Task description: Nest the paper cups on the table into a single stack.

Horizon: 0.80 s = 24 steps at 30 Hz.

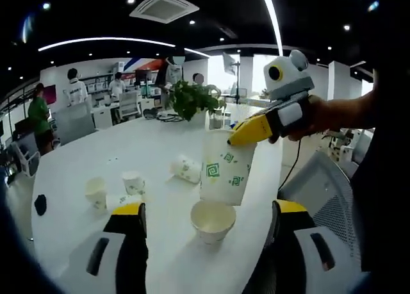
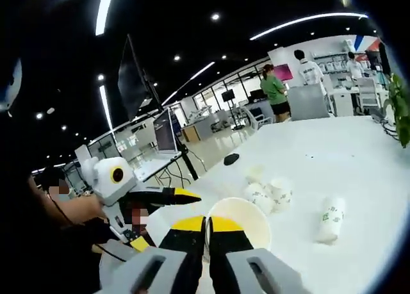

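Observation:
My right gripper (image 1: 246,134) enters the left gripper view from the right, shut on the rim of a green-patterned paper cup (image 1: 224,172) held upright in the air. Just below it an open white cup (image 1: 213,220) stands on the white table (image 1: 154,147). It stands ahead of my left gripper (image 1: 210,209), whose yellow-tipped jaws are open and wide apart with nothing gripped. In the right gripper view my right gripper (image 2: 206,228) pinches the held cup's rim (image 2: 246,207). The left gripper (image 2: 160,220) shows at the left there, open.
Two small upright cups (image 1: 96,193) (image 1: 133,182) and one lying on its side (image 1: 186,169) sit on the table's left. A potted plant (image 1: 192,98) stands at the far edge. A mesh chair (image 1: 320,185) is at the right. People stand at desks behind.

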Tool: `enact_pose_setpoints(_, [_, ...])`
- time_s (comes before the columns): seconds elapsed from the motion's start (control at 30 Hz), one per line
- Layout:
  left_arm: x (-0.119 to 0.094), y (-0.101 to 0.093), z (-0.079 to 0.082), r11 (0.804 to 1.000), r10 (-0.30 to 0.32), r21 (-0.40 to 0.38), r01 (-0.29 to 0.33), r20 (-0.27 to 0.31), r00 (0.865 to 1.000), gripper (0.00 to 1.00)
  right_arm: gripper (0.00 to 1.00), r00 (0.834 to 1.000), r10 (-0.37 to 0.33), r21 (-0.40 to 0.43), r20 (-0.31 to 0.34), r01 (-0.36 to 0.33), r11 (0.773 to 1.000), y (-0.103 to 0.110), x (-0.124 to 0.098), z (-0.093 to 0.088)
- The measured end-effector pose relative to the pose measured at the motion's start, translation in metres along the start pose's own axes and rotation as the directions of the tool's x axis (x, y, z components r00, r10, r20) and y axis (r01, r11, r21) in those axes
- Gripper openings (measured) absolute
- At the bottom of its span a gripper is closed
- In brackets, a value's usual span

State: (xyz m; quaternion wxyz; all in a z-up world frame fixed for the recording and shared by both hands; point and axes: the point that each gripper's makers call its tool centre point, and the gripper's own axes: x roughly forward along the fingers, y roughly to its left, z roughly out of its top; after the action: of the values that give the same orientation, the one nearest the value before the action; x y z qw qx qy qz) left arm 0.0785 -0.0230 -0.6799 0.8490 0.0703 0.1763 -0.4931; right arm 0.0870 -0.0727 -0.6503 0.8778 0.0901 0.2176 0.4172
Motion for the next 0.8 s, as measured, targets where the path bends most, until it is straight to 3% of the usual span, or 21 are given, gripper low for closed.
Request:
enact_pose_setpoints(0.17, [0.0,0.0,0.0,1.0,0.004,0.0,-0.004,0.003,1.0,0.87,0.0,0.998,-0.016,-0.08,-0.054,0.011,0.997,0.001,0.007,-0.014])
enact_pose_setpoints(0.8, [-0.001,-0.002,-0.006,1.0,0.017,-0.023,-0.017,0.004,1.0,0.99,0.0,0.99,-0.04,-0.253,-0.136,0.004,0.967,-0.003,0.026,-0.041])
